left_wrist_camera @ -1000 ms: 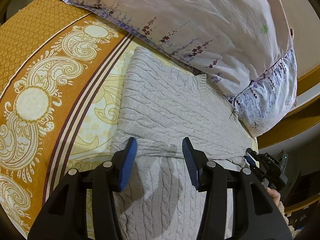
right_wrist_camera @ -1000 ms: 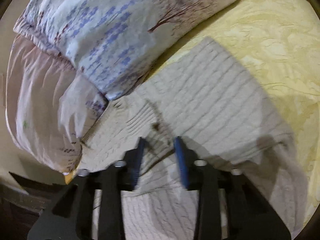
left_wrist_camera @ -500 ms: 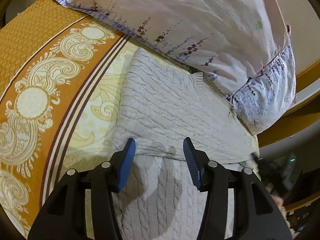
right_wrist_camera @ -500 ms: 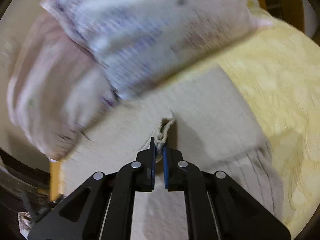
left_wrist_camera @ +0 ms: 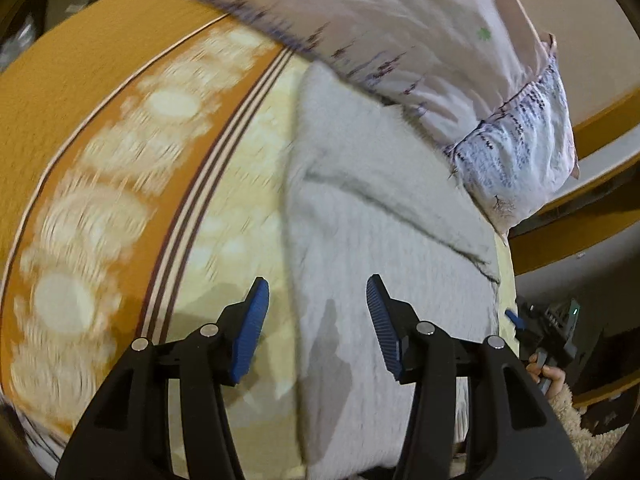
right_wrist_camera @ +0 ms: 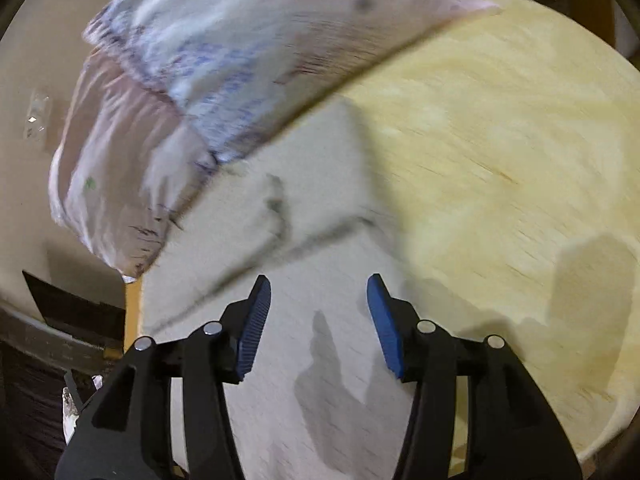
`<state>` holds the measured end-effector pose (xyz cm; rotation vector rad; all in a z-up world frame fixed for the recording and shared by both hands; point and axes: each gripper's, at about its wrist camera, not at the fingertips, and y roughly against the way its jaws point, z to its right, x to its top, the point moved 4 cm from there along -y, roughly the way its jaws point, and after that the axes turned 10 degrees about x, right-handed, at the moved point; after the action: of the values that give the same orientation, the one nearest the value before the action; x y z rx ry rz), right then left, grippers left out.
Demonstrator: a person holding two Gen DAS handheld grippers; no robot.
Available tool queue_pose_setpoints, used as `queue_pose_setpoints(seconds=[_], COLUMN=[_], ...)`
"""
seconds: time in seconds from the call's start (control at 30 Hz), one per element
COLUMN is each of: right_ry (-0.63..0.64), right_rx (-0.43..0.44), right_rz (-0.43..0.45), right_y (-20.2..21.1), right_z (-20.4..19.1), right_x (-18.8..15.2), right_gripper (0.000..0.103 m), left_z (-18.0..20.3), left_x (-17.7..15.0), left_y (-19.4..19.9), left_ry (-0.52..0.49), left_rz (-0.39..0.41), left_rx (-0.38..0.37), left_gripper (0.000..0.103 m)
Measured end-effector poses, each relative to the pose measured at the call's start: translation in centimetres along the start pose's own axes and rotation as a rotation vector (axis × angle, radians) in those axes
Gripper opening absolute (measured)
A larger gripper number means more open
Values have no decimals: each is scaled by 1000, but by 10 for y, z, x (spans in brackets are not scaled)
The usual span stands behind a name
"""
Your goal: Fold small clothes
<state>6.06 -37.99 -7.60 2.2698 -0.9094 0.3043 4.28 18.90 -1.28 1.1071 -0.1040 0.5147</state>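
A grey cable-knit sweater (left_wrist_camera: 380, 208) lies flat on the bed, folded, its far edge against the pillows. It also shows in the right wrist view (right_wrist_camera: 304, 280), blurred. My left gripper (left_wrist_camera: 318, 300) is open and empty above the sweater's near left part. My right gripper (right_wrist_camera: 318, 300) is open and empty above the sweater's near part. The right gripper also shows at the right edge of the left wrist view (left_wrist_camera: 536, 328), just off the sweater's right edge.
Floral pillows (left_wrist_camera: 400, 28) lie along the sweater's far edge and show in the right wrist view (right_wrist_camera: 224, 60). The bedspread is pale yellow (right_wrist_camera: 500, 160) with an orange patterned band (left_wrist_camera: 100, 200) to the left. A wooden bed frame (left_wrist_camera: 580, 236) runs along the right.
My right gripper was shut on a pinch of the sweater half a second ago; now it is open and the fabric lies flat. Both views have pulled back and are motion-blurred.
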Motion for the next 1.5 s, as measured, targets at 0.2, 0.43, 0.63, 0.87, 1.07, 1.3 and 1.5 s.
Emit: queue_pose_setpoints(seconds=[0.2, 0.43, 0.63, 0.87, 1.07, 1.3, 1.5], right_ry=[-94, -153, -149, -71, -58, 74, 187], right_rx=[83, 224, 272, 260, 302, 324, 323], right_rz=[-114, -220, -353, -526, -590, -406, -212], right_y=[-2, -7, 3, 18, 13, 28, 48], right_z=[29, 32, 37, 31, 22, 1, -25], right_x=[-35, -64, -90, -122, -141, -117, -74], right_gripper=[41, 33, 32, 29, 18, 7, 6], left_z=[-1, 12, 17, 29, 34, 42, 38], left_x=[-33, -62, -97, -124, -126, -115, -81], left_y=[-5, -6, 1, 2, -1, 7, 23], left_ry=[49, 55, 70, 60, 55, 15, 31], left_rz=[-57, -114, -205, -293, -342, -316, -197], left_rx=[-48, -122, -180, -209, -210, -200, -201], left_gripper=[51, 51, 50, 50, 32, 9, 6])
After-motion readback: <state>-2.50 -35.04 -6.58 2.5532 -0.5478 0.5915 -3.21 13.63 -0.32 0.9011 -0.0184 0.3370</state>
